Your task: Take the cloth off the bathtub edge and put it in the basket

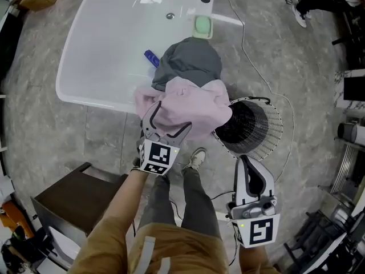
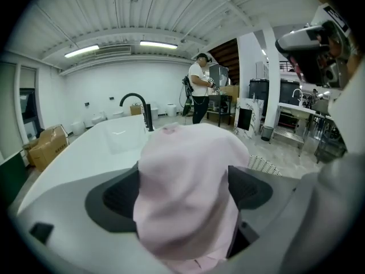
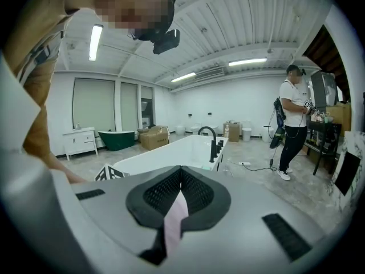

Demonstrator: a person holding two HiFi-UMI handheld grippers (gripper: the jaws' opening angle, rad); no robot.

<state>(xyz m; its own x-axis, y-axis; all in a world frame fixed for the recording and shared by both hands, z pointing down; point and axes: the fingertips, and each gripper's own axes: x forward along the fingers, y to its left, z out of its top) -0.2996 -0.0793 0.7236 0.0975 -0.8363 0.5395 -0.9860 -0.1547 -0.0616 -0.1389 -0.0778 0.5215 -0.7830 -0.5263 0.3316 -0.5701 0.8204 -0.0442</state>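
Left claw [image 1: 171,119] gaping open around the pink cloth [image 1: 194,104], wire basket [image 1: 251,127] lying just right of it.
Right claw [image 3: 178,196], nearer the basket, pinching a thin pink strip [image 3: 174,224].

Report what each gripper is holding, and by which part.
Left gripper: jaws open, the pink cloth bunched between them, not clamped. Right gripper: shut on a thin pink strip, pinched between its pads; its source is unclear.

head: high, steeply down on bathtub [image 1: 102,50] | claw views: low, near-level, close | shared: bathtub, pink cloth [image 1: 188,104]
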